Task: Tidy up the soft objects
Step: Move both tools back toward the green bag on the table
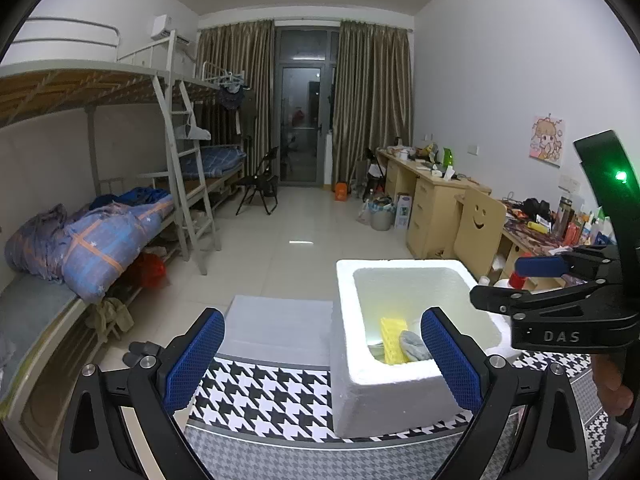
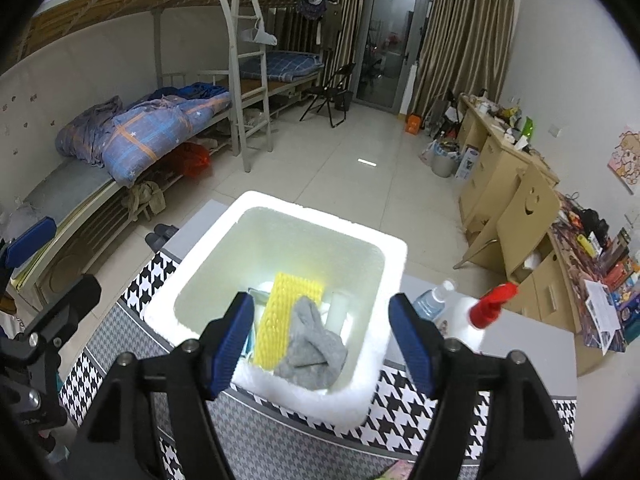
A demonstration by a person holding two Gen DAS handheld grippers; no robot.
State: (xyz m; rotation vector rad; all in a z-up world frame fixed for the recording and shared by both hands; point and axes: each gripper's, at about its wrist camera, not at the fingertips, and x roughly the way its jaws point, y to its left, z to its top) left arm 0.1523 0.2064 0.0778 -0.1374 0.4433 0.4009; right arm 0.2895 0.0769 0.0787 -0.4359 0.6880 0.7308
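2 views record this moment. From the left wrist, we see the left claw (image 1: pixel 320 356) open and empty, its blue pads spread to either side of the near wall of the white foam box (image 1: pixel 400 392). The box stands on the houndstooth-covered surface (image 1: pixel 260 392). Inside it a yellow sponge (image 1: pixel 394 340) leans upright, with a grey cloth (image 1: pixel 416 345) just beside it. This claw is tilted gently downward at the near rim and touches nothing. The right claw (image 1: pixel 516 284) enters from the right, above the box's far right corner, its pads apart and bare.

From the right wrist, we look steeply down into the same foam box (image 2: pixel 200 288). The right claw (image 2: pixel 320 344) stands wide, nothing between its pads. The grey cloth (image 2: pixel 312 348) lies crumpled on the box floor, touching the yellow sponge (image 2: pixel 286 312), with pale items we cannot identify beneath them. A red-capped spray bottle (image 2: pixel 490 306) and a clear bottle (image 2: pixel 434 300) stand just beside the box.

We judge the step in hand to be the release of the cloth into the box. The next move calls for lifting the right claw clear of the rim and finding another soft object; none shows on the surface here.
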